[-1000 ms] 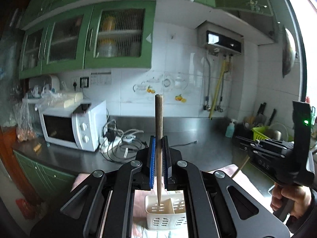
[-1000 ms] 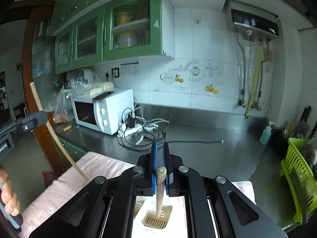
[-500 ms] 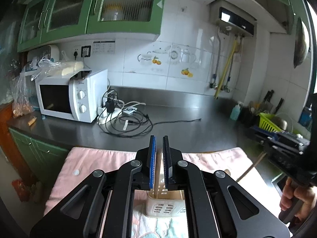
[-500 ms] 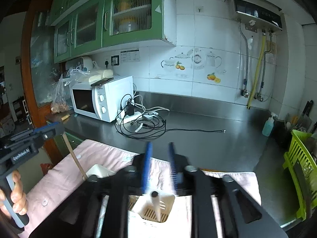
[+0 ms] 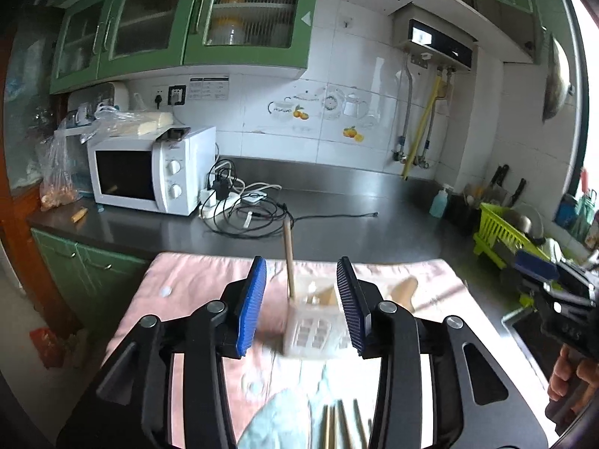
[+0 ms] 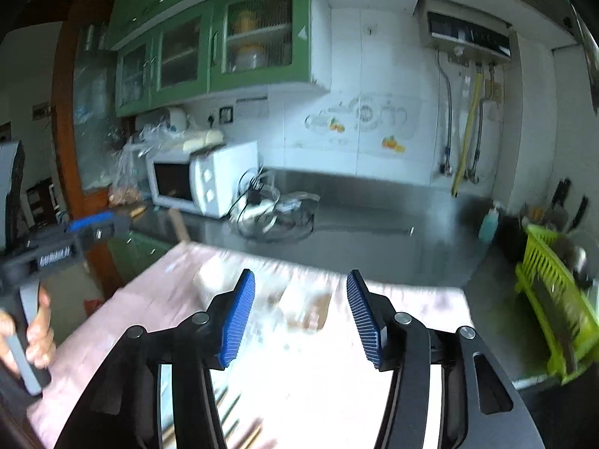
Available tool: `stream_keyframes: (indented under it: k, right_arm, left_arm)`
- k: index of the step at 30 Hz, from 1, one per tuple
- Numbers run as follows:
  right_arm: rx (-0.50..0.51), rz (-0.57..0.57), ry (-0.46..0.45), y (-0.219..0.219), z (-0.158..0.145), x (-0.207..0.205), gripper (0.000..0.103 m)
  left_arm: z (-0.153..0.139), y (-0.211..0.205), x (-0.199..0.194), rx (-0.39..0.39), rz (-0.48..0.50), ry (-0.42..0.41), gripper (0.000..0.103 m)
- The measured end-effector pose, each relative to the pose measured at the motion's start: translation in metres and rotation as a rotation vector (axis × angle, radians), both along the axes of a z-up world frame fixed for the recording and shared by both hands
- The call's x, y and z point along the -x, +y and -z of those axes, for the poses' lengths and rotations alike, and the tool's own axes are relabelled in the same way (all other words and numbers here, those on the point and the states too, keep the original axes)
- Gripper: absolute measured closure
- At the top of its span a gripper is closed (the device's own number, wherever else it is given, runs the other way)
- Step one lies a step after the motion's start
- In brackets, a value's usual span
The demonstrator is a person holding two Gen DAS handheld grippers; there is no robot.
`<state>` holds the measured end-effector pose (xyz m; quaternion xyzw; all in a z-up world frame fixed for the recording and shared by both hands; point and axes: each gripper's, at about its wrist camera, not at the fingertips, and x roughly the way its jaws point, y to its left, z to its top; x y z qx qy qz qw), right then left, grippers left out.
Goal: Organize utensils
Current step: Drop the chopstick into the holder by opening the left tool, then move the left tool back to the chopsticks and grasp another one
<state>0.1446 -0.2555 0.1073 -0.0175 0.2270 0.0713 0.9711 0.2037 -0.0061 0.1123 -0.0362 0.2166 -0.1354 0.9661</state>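
Both grippers have just been opening, and nothing sits between either pair of blue pads. From the left wrist view, the left gripper (image 5: 301, 301) has its jaws spread apart over the pink cloth (image 5: 194, 284). Beyond them, toward 12 o'clock, stands the white slotted utensil holder (image 5: 316, 331), partly hidden at its right edge by the right-hand pad. One wooden chopstick (image 5: 288, 258) stands in the holder's left compartment, its long axis close to vertical, top end pointing up and leaning a little toward 11 o'clock, clear of both pads. A broader wooden utensil (image 5: 402, 288) leans out of the holder toward 2 o'clock; its shape is too blurred to name. At 6 o'clock, by the frame's bottom edge, more chopsticks (image 5: 342, 428) lie on the cloth, long axes running roughly toward 12.

The right gripper (image 6: 301, 312) is likewise wide apart and empty. Its view is smeared; the holder shows only as a pale blur between the pads. At 9 o'clock there, a hand (image 6: 35, 331) grasps the other gripper's handle.
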Motion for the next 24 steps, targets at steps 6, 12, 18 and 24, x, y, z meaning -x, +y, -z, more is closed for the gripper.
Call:
stream_keyframes:
  k: [6,12,18,24]
  right_arm:
    - [-0.037,-0.038,0.14,0.017,0.063,0.067,0.053]
    - [0.006,-0.054,0.233,0.044,0.125,0.123,0.054]
    - [-0.061,-0.086,0.314,0.069,0.166,0.153,0.063]
    - [-0.096,-0.082,0.338,0.091,0.179,0.158,0.073]
  left_arm:
    - [0.032,0.02,0.054,-0.008,-0.012,0.046,0.058]
    - [0.081,0.039,0.097,-0.019,-0.032,0.114,0.057]
    - [0.121,0.047,0.125,-0.015,-0.042,0.173,0.057]
    - [0.148,0.053,0.141,0.006,-0.046,0.219,0.057]
